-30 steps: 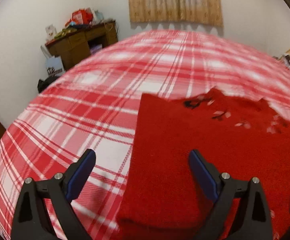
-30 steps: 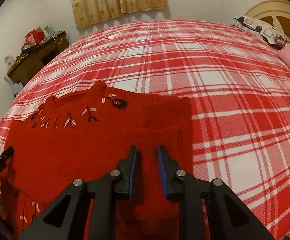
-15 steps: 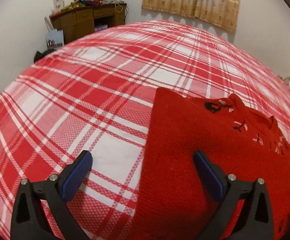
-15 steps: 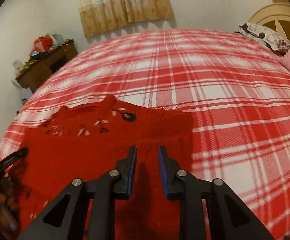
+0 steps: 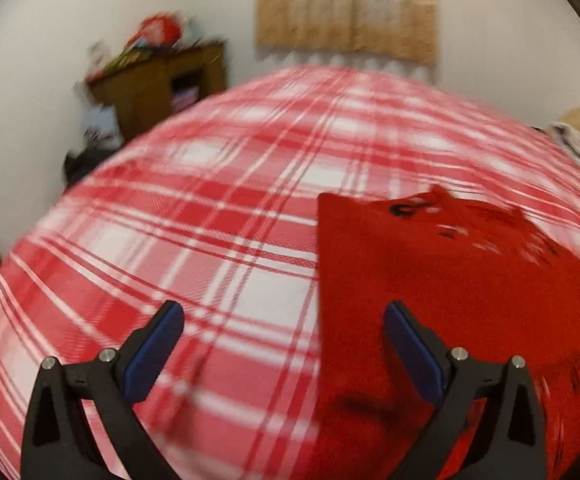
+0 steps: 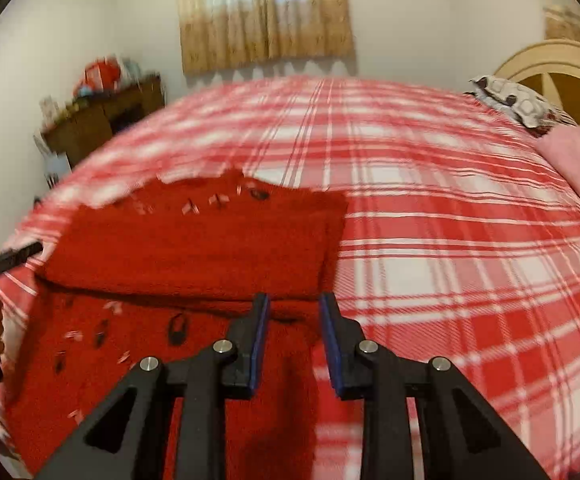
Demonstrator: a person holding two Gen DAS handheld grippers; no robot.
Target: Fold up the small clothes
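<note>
Since the earlier frames both grippers have pulled back from the red sweater (image 6: 194, 248). Right gripper (image 6: 294, 312): jaws have just been opening, narrowly parted, nothing pinched. Left gripper (image 5: 286, 326): spread wide, empty. Sweater: knitted, small dark-and-white motifs, folded over itself on the plaid bed (image 6: 449, 240), at 10 o'clock of the right gripper; its near edge is cut off, details blurred.

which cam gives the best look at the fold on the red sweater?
Right wrist. There the red sweater shows its folded-over layer ending in a raised edge just ahead of the right gripper. Left wrist is blurred, showing only the sweater's straight side edge and collar.
</note>
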